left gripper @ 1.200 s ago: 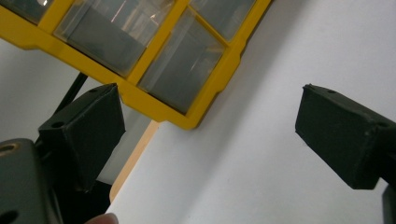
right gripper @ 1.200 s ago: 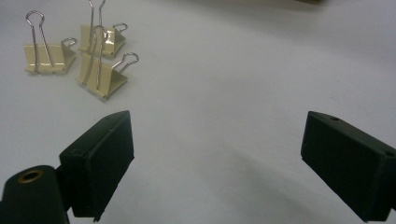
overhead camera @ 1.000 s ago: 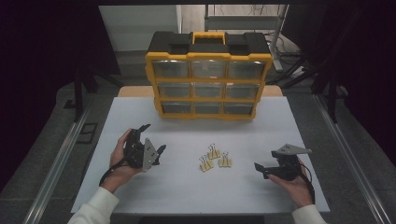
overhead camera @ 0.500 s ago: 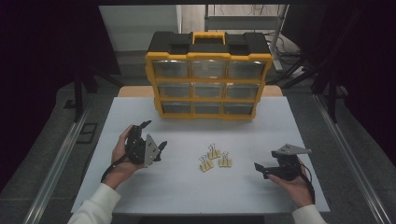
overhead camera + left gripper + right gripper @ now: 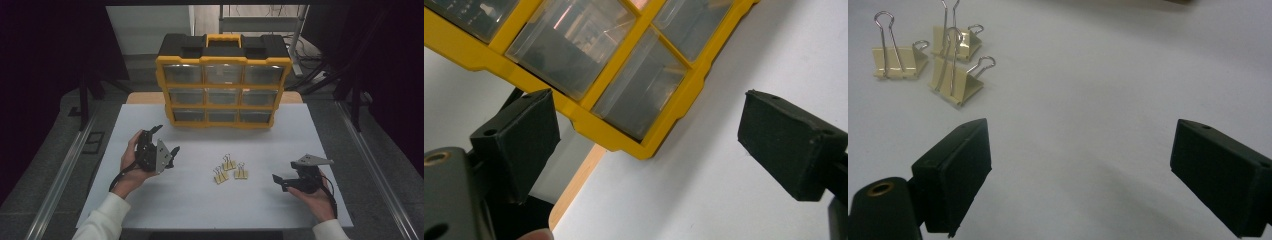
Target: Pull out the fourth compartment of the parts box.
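1. The left gripper (image 5: 166, 141) has its jaws spread wide and holds nothing; it points toward the yellow drawer organizer (image 5: 223, 82).
2. The right gripper (image 5: 281, 180) is also spread apart and empty, low over the white table (image 5: 200, 200).
3. Three yellow binder clips (image 5: 229, 169) lie close together on the table, between both grippers.

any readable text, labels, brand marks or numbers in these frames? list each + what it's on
None readable.
Organizer box: no label or brand mark legible on the yellow frame, black top or clear drawer fronts.
Binder clips: plain pale yellow, no print visible.
Left gripper and right gripper: no markings legible on the jaws or grey plates.
White table top: blank.
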Action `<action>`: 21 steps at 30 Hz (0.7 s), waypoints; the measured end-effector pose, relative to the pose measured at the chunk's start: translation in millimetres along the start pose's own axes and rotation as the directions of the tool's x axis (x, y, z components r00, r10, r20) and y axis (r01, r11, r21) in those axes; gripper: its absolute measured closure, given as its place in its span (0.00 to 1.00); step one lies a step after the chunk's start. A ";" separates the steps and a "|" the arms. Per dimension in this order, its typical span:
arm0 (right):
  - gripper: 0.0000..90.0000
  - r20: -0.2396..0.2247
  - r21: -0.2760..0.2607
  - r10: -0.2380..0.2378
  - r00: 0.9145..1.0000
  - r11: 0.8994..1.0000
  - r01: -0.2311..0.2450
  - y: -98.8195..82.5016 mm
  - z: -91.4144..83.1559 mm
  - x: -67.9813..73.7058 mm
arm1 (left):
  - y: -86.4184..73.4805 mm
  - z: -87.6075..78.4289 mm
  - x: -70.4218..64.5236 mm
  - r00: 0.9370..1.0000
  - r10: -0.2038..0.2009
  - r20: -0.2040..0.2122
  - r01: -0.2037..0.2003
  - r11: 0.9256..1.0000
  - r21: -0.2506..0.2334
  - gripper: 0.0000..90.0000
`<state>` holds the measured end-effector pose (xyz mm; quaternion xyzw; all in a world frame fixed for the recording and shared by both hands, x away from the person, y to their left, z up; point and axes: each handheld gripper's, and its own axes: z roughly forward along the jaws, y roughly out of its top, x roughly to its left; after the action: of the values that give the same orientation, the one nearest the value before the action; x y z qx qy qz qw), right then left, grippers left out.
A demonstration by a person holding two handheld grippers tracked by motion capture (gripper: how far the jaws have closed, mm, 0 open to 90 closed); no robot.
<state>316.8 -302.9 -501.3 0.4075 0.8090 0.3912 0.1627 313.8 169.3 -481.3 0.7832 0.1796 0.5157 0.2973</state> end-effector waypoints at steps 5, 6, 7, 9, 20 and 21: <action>0.11 0.000 0.001 0.000 1.000 1.000 0.000 0.0 -0.1 0.0 | 2.1 1.1 1.9 1.000 -0.011 -0.010 0.011 1.000 0.009 0.13; 0.11 0.000 0.001 -0.001 1.000 1.000 0.001 0.0 0.0 0.2 | 2.7 1.1 2.2 1.000 -0.022 -0.008 0.022 1.000 0.009 0.13; 0.11 0.000 0.002 -0.001 1.000 1.000 0.001 -0.1 0.1 0.4 | 3.4 1.0 2.9 1.000 -0.030 -0.005 0.030 1.000 0.007 0.14; 0.11 0.000 0.003 -0.002 1.000 1.000 0.002 0.0 0.2 0.5 | 4.7 1.4 4.1 1.000 -0.028 -0.011 0.028 1.000 0.004 0.14; 0.11 0.000 0.003 -0.001 1.000 1.000 0.001 -0.1 0.3 0.4 | 9.4 7.9 8.5 1.000 -0.014 -0.022 0.013 1.000 -0.016 0.14; 0.11 0.000 0.002 0.000 1.000 1.000 0.000 -0.1 0.3 0.3 | 9.9 8.9 8.2 1.000 -0.012 -0.021 0.012 1.000 -0.013 0.14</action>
<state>316.7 -302.5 -501.5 0.4077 0.8095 0.3901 0.1624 325.0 164.2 -471.8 0.7747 0.1841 0.5232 0.3036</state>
